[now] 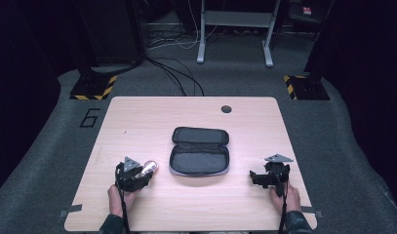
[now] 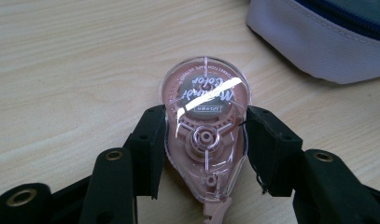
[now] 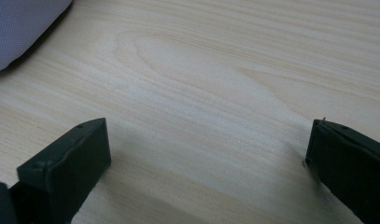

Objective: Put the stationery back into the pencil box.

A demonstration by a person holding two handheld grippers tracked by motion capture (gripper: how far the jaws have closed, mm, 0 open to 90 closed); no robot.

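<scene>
A pink, clear-cased correction tape dispenser (image 2: 204, 126) sits between the two black jaws of my left gripper (image 2: 206, 133), which press on both of its sides. From above, the dispenser (image 1: 149, 168) is at the table's front left, just left of the pouch, with the left gripper (image 1: 143, 174) shut on it. A dark zip pouch (image 1: 200, 151) lies open in the middle of the table. My right gripper (image 1: 256, 177) rests at the front right, open, with bare wood between its jaws (image 3: 208, 140).
The light wooden table (image 1: 137, 117) has a round cable hole (image 1: 226, 108) near its back edge. The pouch's pale edge (image 2: 318, 42) is close to the dispenser, and the same pouch (image 3: 19, 28) lies off to the right gripper's left. Floor cables and a desk frame lie beyond.
</scene>
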